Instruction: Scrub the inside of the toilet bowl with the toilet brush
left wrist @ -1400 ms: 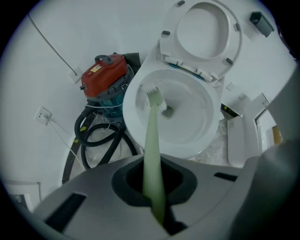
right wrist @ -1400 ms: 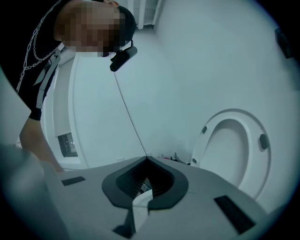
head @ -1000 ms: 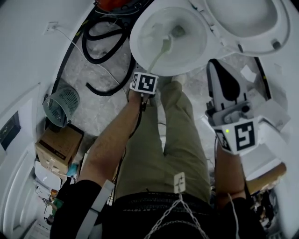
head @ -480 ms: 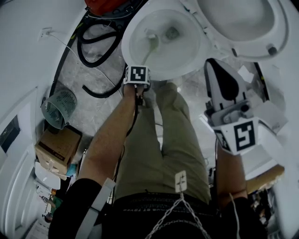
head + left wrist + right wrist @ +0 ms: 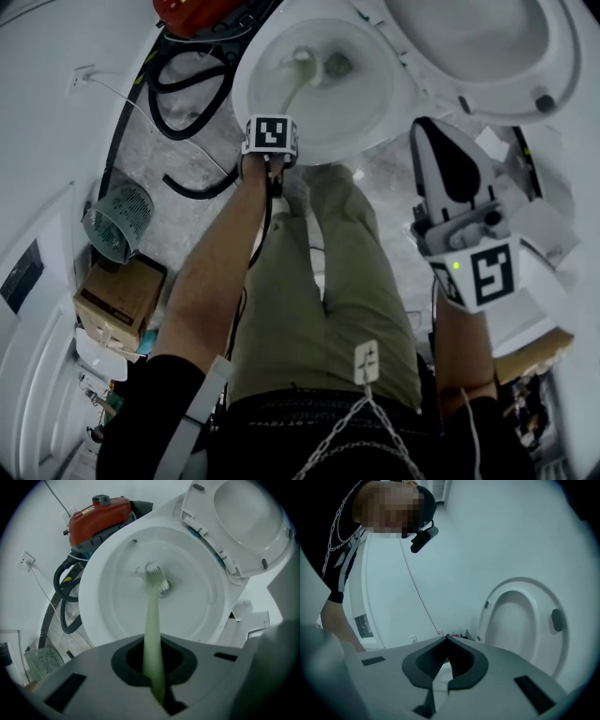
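Note:
The white toilet bowl [image 5: 370, 117] is at the top of the head view and fills the left gripper view [image 5: 108, 620]. A toilet brush with a pale green handle [image 5: 152, 620] reaches down into it. Its white bristle head [image 5: 157, 578] rests against the inner wall near the drain, and the brush head [image 5: 302, 56] also shows from above. My left gripper [image 5: 274, 120] hangs over the near rim, shut on the brush handle [image 5: 153, 641]. My right gripper [image 5: 425, 125] is held apart at the right of the bowl, jaws closed on nothing [image 5: 446, 638].
The seat and lid [image 5: 487, 47] stand raised behind the bowl. A red canister [image 5: 98, 510] and black hoses [image 5: 187, 94] lie to the left. A green mesh basket [image 5: 117, 220] and cardboard box [image 5: 117, 300] stand at the left wall. The person's trousered legs [image 5: 328, 281] stand before the bowl.
My left gripper has moved farther over the bowl's near rim, and the brush head has slid from the near middle toward the far left of the bowl. The right gripper has stayed put.

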Demonstrator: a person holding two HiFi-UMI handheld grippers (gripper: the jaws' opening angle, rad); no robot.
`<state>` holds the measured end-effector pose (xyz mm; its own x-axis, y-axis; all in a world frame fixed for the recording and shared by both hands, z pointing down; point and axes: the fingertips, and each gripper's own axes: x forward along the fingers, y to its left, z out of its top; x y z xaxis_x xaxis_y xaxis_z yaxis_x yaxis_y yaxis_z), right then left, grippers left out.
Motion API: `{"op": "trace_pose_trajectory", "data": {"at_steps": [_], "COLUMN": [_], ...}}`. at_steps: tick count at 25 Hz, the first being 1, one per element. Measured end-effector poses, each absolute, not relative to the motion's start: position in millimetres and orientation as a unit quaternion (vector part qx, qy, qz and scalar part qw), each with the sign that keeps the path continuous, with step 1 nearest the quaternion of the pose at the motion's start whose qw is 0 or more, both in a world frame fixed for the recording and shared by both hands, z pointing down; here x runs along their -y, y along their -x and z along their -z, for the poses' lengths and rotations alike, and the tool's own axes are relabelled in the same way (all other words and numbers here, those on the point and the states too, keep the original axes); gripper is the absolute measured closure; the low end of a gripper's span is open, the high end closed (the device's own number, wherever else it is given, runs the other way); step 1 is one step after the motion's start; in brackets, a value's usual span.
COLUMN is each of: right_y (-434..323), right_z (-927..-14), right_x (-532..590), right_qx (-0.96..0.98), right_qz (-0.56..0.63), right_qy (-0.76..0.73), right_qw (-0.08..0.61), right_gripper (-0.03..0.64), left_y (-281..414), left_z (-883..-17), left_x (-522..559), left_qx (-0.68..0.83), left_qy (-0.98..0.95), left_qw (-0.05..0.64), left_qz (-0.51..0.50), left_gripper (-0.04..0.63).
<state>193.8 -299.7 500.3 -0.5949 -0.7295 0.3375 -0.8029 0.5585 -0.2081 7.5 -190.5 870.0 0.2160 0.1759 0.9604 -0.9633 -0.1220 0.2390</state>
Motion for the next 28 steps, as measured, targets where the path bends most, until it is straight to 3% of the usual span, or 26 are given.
{"op": "trace_pose_trajectory", "data": {"at_steps": [9,28], "right_y": [-214,-199], "right_z": [-510,-513], "right_x": [297,282], "right_qx": [0.864,0.86], "right_qz": [-0.184,-0.205], "right_qy": [-0.455,-0.455], "right_qw": [0.116,0.107], "right_gripper": [0.614,0.614], "left_y": [-31,-51], "left_z": [-880,-884], "left_x": [225,224], "left_qx": [0.347,0.268], "left_qy": [-0.577,-0.634], "left_qw": [0.518,0.37], "left_qz": [-0.528,-0.624], "left_gripper": [0.595,0.595]}}
